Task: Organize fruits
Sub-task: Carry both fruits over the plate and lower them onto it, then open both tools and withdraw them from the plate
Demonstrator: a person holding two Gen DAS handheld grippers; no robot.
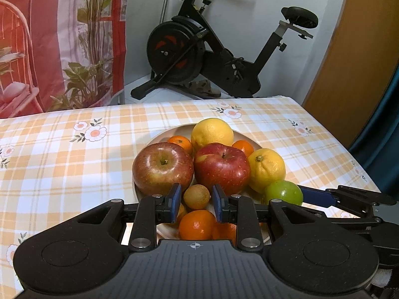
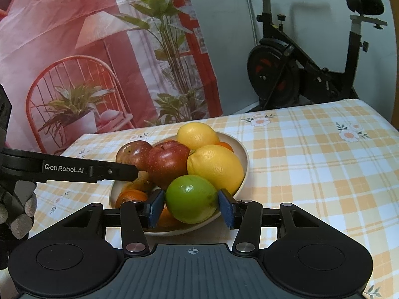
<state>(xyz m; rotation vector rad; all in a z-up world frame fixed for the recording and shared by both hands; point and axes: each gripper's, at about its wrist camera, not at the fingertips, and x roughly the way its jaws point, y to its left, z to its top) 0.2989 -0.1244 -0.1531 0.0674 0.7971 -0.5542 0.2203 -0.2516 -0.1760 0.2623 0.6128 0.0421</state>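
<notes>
Your right tongs bracket the green lime at the near rim of the fruit bowl on the checked surface, pads just apart from it. Your left tongs stand narrowly parted around a small brownish fruit.

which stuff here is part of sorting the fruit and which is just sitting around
Job: plate, apples, lemons, green lime, oranges, small brown fruit, left tool, right tool.
Background: exercise bike, printed curtain, checked tablecloth.
</notes>
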